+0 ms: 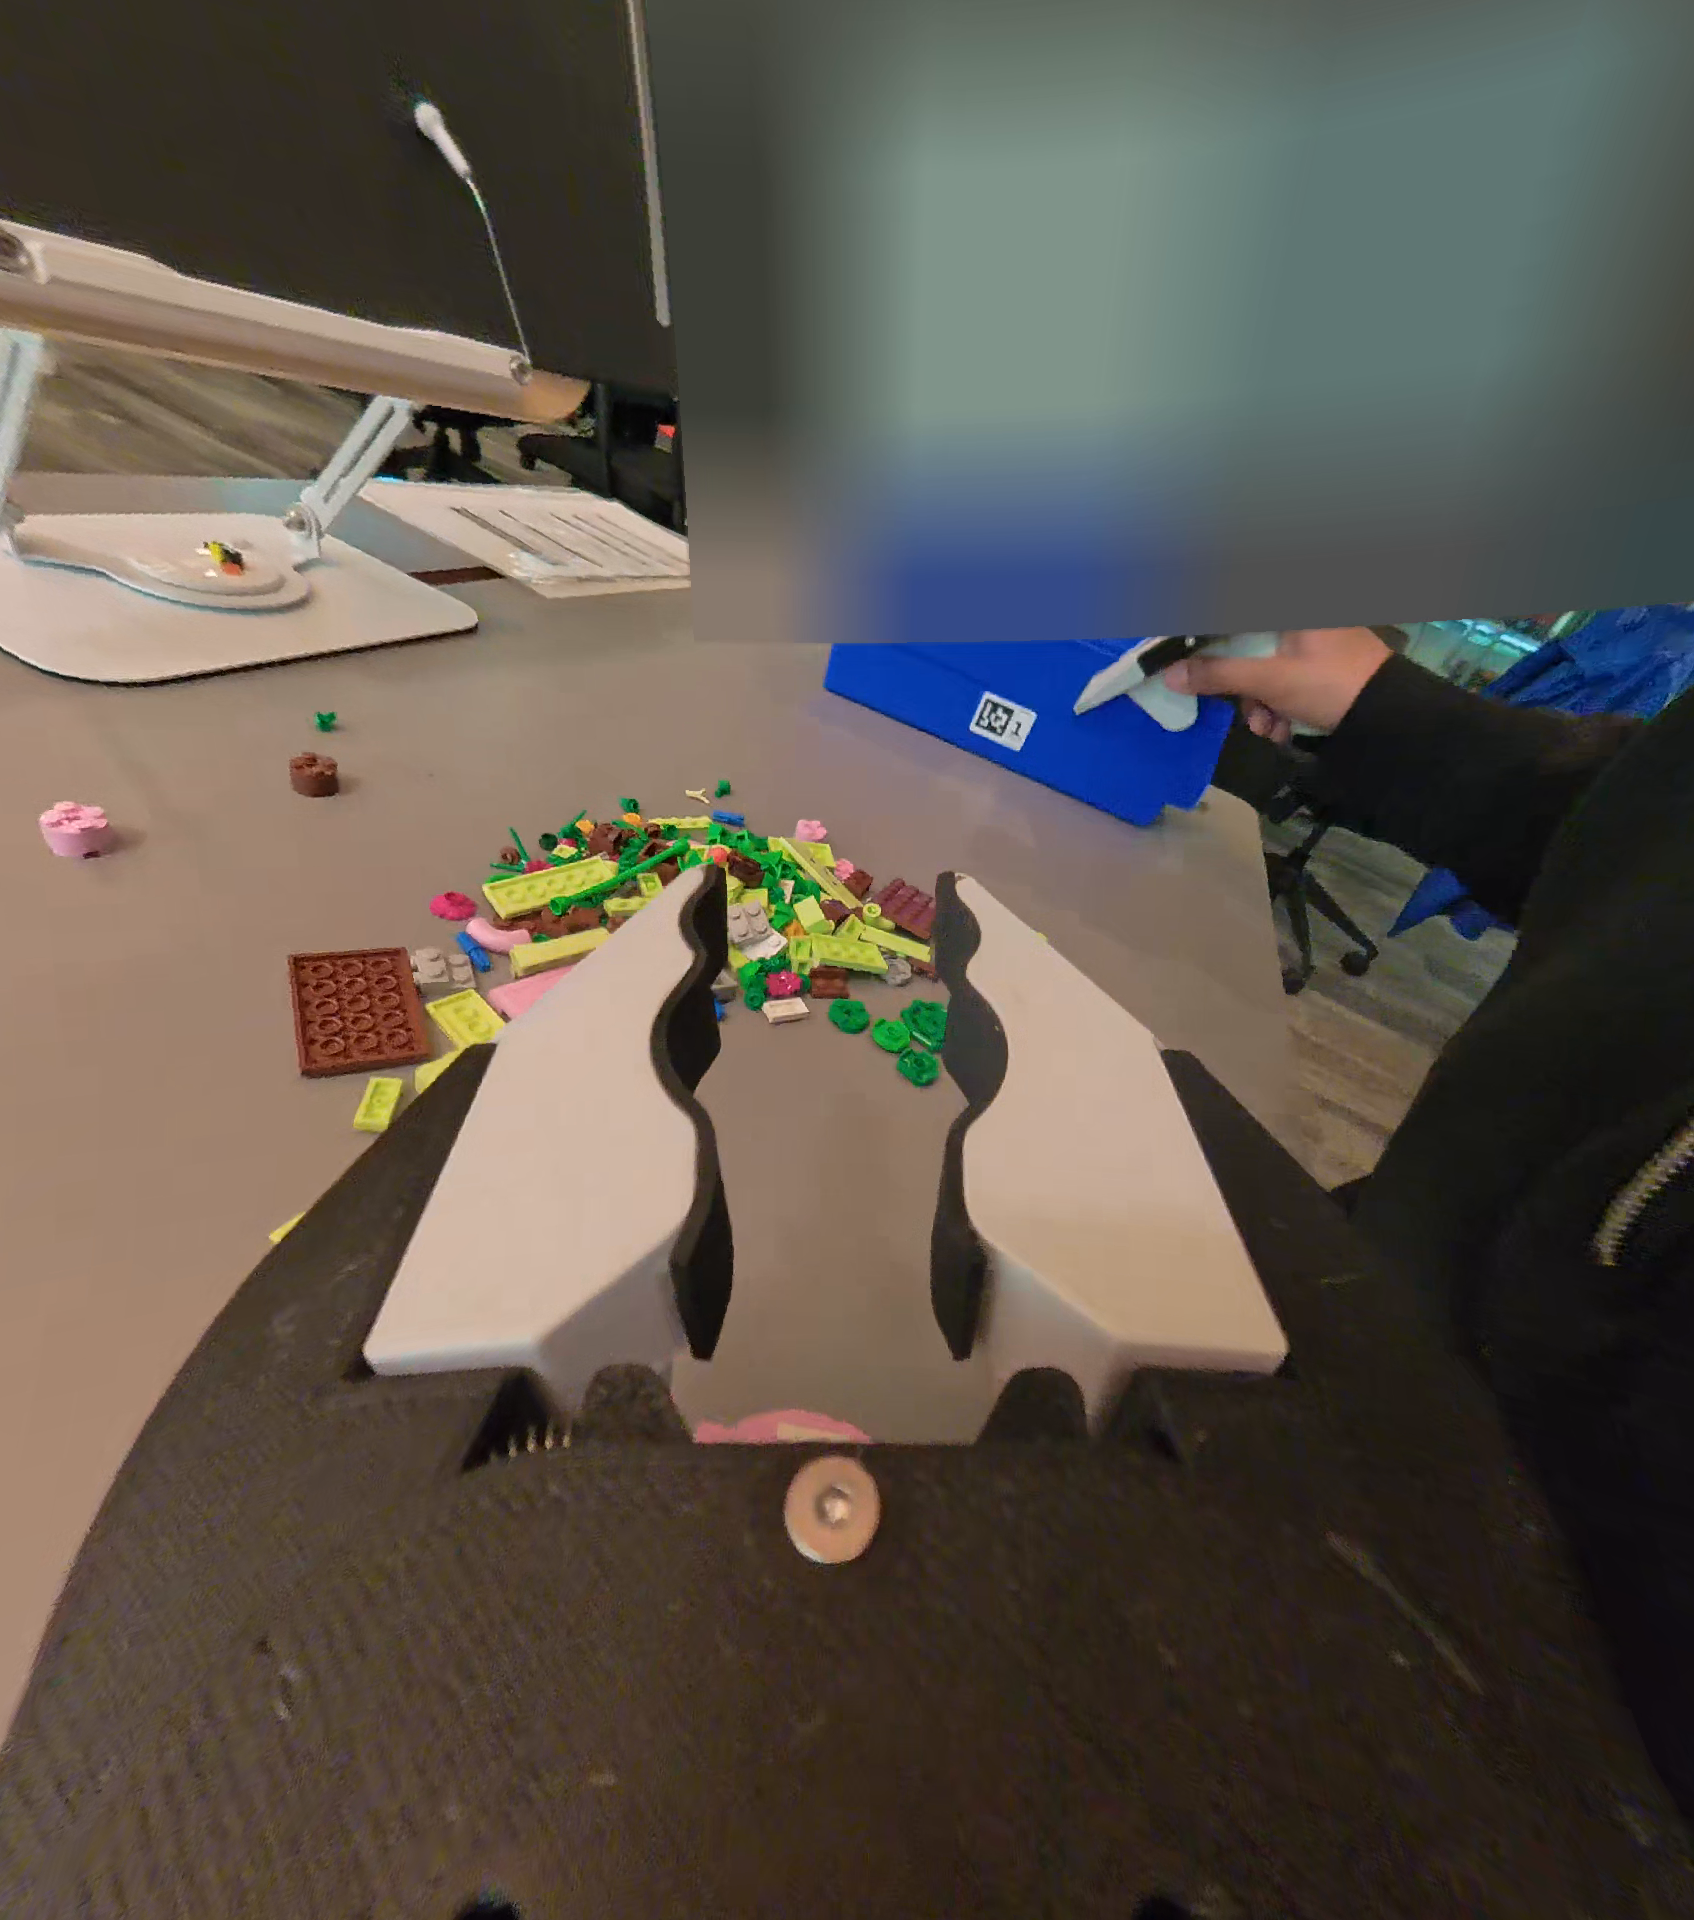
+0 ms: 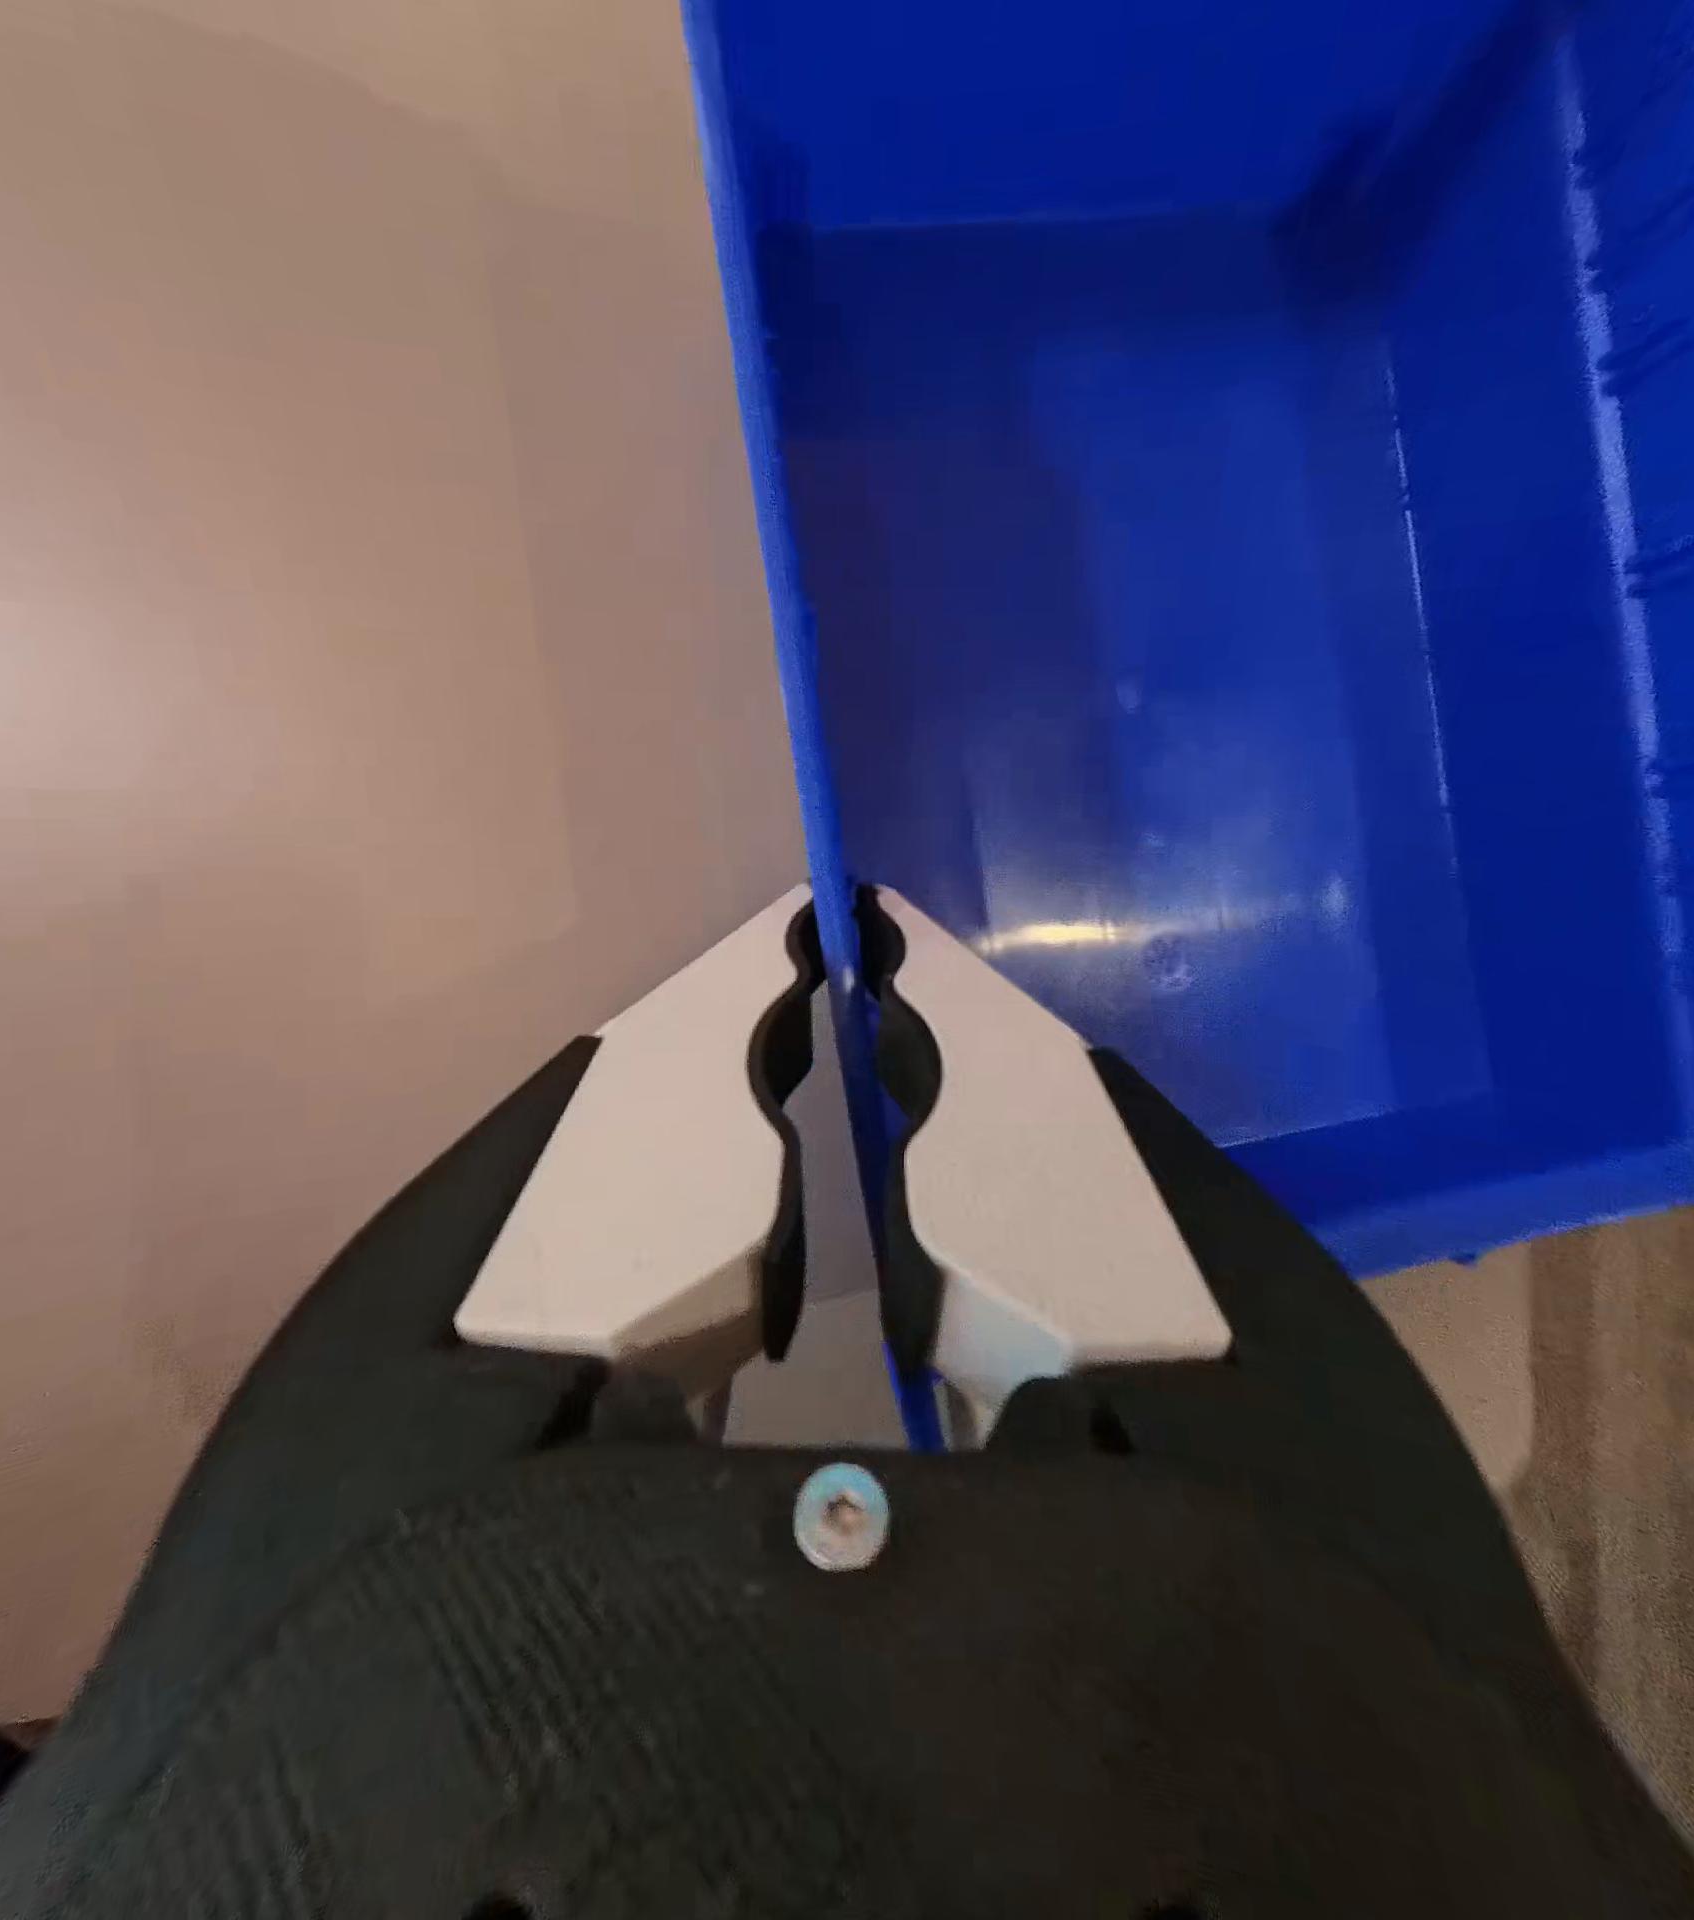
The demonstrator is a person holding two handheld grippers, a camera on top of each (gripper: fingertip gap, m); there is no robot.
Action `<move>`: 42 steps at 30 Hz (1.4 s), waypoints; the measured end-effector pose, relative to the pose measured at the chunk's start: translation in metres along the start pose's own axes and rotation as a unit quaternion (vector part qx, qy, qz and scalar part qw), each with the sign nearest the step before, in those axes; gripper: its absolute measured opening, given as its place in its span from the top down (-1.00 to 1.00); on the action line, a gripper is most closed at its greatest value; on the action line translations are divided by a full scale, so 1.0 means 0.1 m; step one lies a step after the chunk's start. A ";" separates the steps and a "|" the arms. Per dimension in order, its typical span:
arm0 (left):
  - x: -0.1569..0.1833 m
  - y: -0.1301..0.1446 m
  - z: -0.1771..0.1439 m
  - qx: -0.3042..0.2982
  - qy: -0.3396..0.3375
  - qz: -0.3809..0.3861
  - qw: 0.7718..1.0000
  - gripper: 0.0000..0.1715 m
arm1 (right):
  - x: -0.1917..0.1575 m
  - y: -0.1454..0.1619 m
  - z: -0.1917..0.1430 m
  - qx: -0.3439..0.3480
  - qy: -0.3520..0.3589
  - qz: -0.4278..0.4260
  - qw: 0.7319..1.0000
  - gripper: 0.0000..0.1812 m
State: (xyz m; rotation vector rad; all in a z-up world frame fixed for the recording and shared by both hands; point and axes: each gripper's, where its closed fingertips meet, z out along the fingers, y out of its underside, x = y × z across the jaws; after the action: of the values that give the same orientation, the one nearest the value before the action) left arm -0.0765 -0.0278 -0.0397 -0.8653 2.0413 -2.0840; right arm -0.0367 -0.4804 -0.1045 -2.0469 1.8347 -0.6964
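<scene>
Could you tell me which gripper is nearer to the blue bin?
Right. The right gripper is shut on the blue bin, pinching its side wall. The left gripper is open, apart from it, over the pile of small bricks.

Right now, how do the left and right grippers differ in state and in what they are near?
The left gripper is open and holds nothing; the right gripper is shut on the blue bin wall. The left hovers over the brick pile on the grey table; the right sits at the bin's rim. Both have grey fingers with wavy black pads.
</scene>
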 end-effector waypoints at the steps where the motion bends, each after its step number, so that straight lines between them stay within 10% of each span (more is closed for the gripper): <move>1: 0.01 -0.01 0.00 0.002 0.006 -0.004 1.000 0.56 | 0.00 0.06 -0.03 -0.006 0.022 -0.007 1.000 0.98; 6: -0.02 -0.01 -0.05 0.007 -0.010 0.022 1.000 0.56 | -0.07 -0.25 -0.19 0.020 0.049 -0.060 0.997 0.68; 11: -0.04 0.01 -0.06 0.007 -0.019 0.029 0.999 0.57 | 0.12 -1.98 -0.57 0.270 0.058 -0.161 0.948 0.87; 15: -0.10 0.02 -0.02 -0.001 -0.035 0.038 0.999 0.56 | 0.73 -2.83 0.46 0.152 -0.046 -0.071 0.985 0.62; 20: -0.22 0.04 -0.01 -0.024 -0.084 0.065 0.994 0.57 | 1.18 -2.74 1.84 -0.063 -0.126 0.059 0.988 0.61; 25: -0.32 0.07 0.04 -0.049 -0.106 0.092 0.989 0.56 | 1.15 -2.42 2.30 -0.149 -0.121 0.031 0.981 0.64; 36: -0.38 0.10 0.08 -0.052 -0.100 0.089 0.990 0.55 | 1.05 -2.26 2.38 -0.205 -0.087 -0.023 0.975 0.88; 42: -0.33 0.06 0.05 -0.037 -0.092 0.102 0.990 0.57 | 0.51 -2.42 1.59 -0.127 -0.102 -0.099 0.982 0.88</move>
State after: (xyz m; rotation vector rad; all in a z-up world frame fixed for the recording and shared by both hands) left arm -0.0487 -0.0185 -0.0559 -0.7883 2.0249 -1.7653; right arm 0.2556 -0.5126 -0.1020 -2.3863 1.6925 -0.2951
